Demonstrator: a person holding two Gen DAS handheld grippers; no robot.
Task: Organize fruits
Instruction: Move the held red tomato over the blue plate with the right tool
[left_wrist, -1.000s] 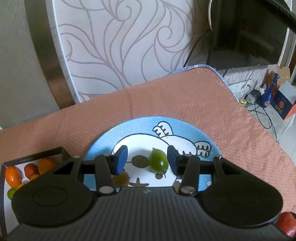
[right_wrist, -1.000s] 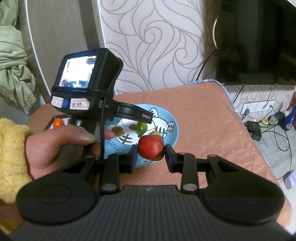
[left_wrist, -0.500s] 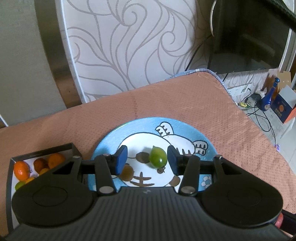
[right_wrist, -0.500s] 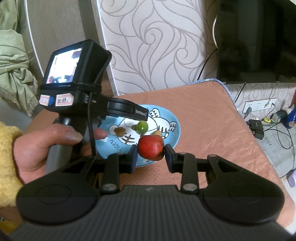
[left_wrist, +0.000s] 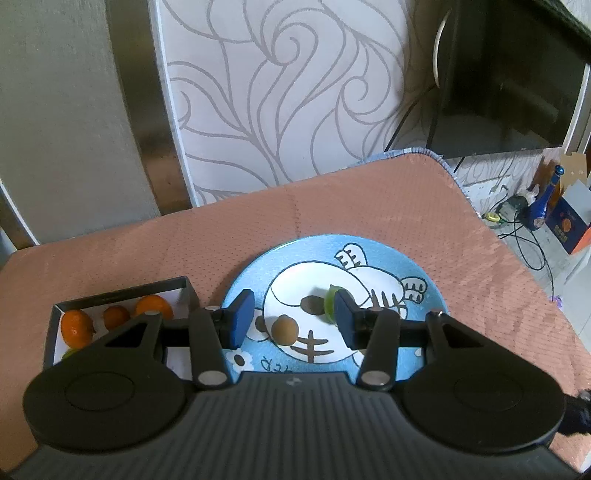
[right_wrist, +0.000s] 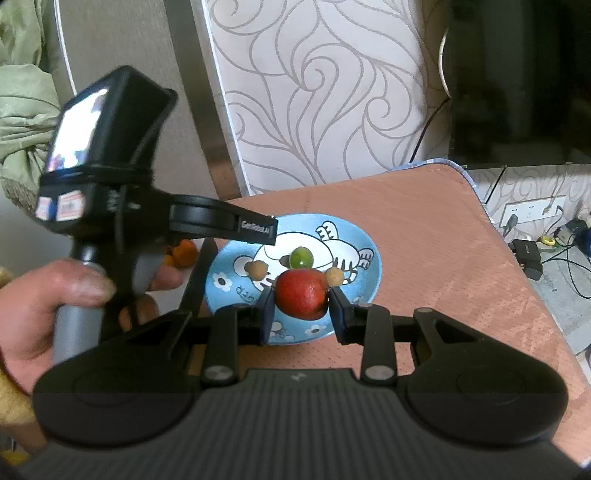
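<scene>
**Red fruit pinched over the plate, left jaws spread**

The right gripper (right_wrist: 300, 308) has its jaws pinching a red fruit (right_wrist: 301, 293) from both sides, holding it above the near rim of a blue cartoon plate (right_wrist: 364, 280) that sits on the desk (right_wrist: 424, 236) under a salmon-coloured dotted cloth. On the plate, seen from the right wrist, a green fruit (right_wrist: 301, 257) lies near the centre, a small brown fruit (right_wrist: 257, 269) at about 9 o'clock of it, and a second brown fruit (right_wrist: 334, 276) at roughly 4 o'clock, just beside the red one.

The left gripper (left_wrist: 291, 323) hovers over the same plate (left_wrist: 424, 280) with its jaws spread wide and nothing between them. The green fruit (left_wrist: 330, 304) shows partly behind the right-hand blue pad (whether they touch cannot be told), and one brown fruit (left_wrist: 284, 329) lies in the gap between the pads, on the plate.

At 9 o'clock of the plate stands a dark-walled box (left_wrist: 122, 291) with a white floor, holding several oranges (left_wrist: 153, 304) and a bit of something green at its near edge. The left hand (right_wrist: 55, 310) grips the left gripper's handle in the right wrist view.
</scene>
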